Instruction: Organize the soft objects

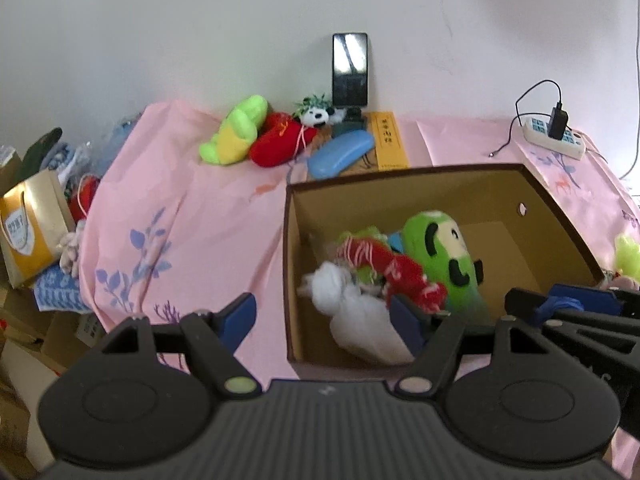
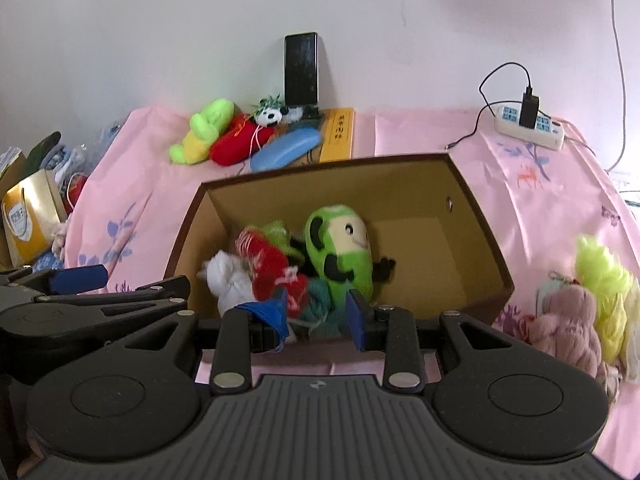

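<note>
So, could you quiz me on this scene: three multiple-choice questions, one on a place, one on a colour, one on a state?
1. Where is the green plush with a face? A on the floor; B in the cardboard box; C in someone's hand.
2. The hard case is: A blue; B black; C orange.
3. The phone is: A lying flat; B hanging from a cord; C standing against the wall.
Answers: B, box walls surround it; A, plainly blue; C, it stands upright, leaning back.
</note>
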The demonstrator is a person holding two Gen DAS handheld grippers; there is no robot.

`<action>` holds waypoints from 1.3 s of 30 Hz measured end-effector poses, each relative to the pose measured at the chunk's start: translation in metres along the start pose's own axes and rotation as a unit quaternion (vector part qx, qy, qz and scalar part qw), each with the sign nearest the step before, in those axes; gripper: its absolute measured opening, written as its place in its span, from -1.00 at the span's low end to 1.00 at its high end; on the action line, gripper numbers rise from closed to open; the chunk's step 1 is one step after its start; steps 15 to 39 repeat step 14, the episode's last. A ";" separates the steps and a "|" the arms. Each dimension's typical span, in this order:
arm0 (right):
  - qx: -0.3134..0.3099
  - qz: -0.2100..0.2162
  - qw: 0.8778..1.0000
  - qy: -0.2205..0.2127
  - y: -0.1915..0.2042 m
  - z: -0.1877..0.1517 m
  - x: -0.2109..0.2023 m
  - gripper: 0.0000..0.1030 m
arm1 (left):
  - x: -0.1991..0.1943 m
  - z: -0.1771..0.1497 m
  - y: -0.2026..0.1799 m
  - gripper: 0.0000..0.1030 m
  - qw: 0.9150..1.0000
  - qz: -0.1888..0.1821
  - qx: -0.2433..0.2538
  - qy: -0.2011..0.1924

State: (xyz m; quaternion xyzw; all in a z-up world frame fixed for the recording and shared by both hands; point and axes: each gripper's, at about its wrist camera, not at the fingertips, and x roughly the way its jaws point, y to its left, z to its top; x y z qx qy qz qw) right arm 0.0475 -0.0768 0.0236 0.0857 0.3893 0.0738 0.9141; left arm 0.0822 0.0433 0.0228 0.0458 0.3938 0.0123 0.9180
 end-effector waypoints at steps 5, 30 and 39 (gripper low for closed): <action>-0.002 -0.002 1.000 -0.006 0.000 0.008 0.008 -0.71 | 0.009 0.008 -0.003 0.41 1.000 -0.007 0.006 -0.009; -0.003 -0.006 1.000 -0.006 -0.002 0.014 0.020 -0.71 | 0.024 0.013 0.001 0.41 1.000 -0.027 -0.005 -0.011; -0.003 -0.006 1.000 -0.006 -0.002 0.014 0.020 -0.71 | 0.024 0.013 0.001 0.41 1.000 -0.027 -0.005 -0.011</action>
